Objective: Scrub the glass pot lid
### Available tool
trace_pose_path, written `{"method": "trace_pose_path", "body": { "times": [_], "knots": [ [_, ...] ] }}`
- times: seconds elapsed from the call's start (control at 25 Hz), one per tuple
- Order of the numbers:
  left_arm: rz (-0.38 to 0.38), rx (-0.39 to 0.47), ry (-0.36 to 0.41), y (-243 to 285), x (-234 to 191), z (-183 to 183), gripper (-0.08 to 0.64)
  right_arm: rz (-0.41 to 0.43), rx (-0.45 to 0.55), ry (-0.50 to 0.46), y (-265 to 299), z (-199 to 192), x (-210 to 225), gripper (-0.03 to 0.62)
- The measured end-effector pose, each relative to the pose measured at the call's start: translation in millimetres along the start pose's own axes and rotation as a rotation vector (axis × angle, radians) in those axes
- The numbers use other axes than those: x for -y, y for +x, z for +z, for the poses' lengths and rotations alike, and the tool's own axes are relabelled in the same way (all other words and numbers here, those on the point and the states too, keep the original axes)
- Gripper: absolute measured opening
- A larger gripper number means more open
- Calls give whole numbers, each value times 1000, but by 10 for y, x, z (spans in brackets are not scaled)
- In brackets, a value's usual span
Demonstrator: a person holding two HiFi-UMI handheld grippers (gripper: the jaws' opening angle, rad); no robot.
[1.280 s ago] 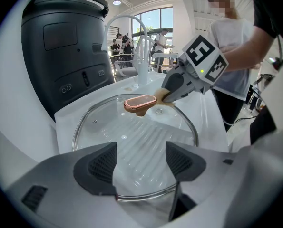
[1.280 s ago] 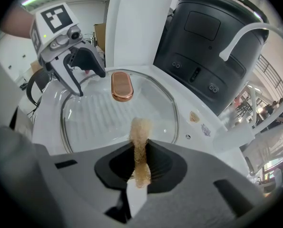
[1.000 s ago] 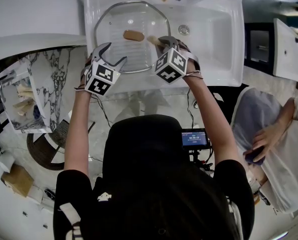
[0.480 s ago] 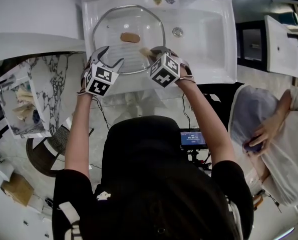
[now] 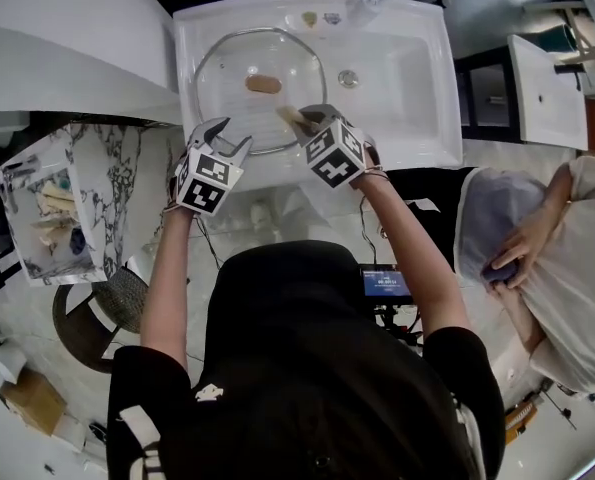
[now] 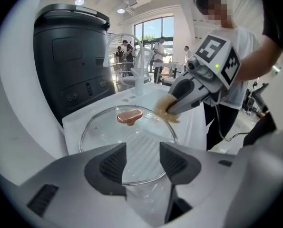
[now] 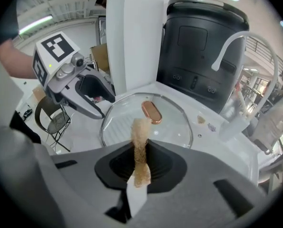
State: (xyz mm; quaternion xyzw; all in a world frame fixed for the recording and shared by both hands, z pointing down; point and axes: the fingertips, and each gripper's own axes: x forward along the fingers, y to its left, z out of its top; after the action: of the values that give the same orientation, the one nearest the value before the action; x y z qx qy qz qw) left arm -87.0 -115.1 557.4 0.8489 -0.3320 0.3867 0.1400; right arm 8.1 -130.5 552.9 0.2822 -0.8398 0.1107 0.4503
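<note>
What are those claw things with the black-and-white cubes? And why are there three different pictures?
A person holds a gripper in each hand; the cubes are part of them. One picture looks down from the person's head; the other two come from cameras on the grippers. A glass pot lid lies in a white sink. The right gripper is shut on a tan scrubbing pad. The left gripper is open; its jaws have just been closing, with nothing between them.

Quick count, fwiw: one glass pot lid (image 5: 227, 78) with one copper knob (image 5: 263, 84), one sink (image 5: 407, 78), one faucet (image 6: 139, 77), one tan scrubber (image 7: 140, 141), two grippers: left gripper (image 5: 227, 133), right gripper (image 5: 312, 115).
</note>
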Motion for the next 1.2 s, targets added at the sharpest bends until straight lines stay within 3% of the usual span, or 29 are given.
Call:
{"method": "trace_pose_path", "body": {
  "times": [0.2, 0.28, 0.4, 0.72, 0.92, 1.2],
  "knots": [
    [60, 155, -85, -393, -38, 384, 125, -85, 93, 112, -355, 285, 54, 25],
    [86, 228, -100, -590, -27, 581, 61, -119, 139, 130, -505, 419, 54, 25],
    [120, 309, -102, -888, 18, 772, 25, -171, 217, 133, -769, 625, 15, 25],
    [146, 532, -99, -1753, 164, 1269, 8, -317, 415, 186, -1542, 1076, -88, 23],
    [98, 587, -124, -2143, 272, 1401, 6, -380, 528, 189, -2039, 1312, -237, 23],
    [148, 731, -128, -2675, 301, 1517, 6, -433, 605, 175, -2404, 1415, -444, 23]
  ]
}}
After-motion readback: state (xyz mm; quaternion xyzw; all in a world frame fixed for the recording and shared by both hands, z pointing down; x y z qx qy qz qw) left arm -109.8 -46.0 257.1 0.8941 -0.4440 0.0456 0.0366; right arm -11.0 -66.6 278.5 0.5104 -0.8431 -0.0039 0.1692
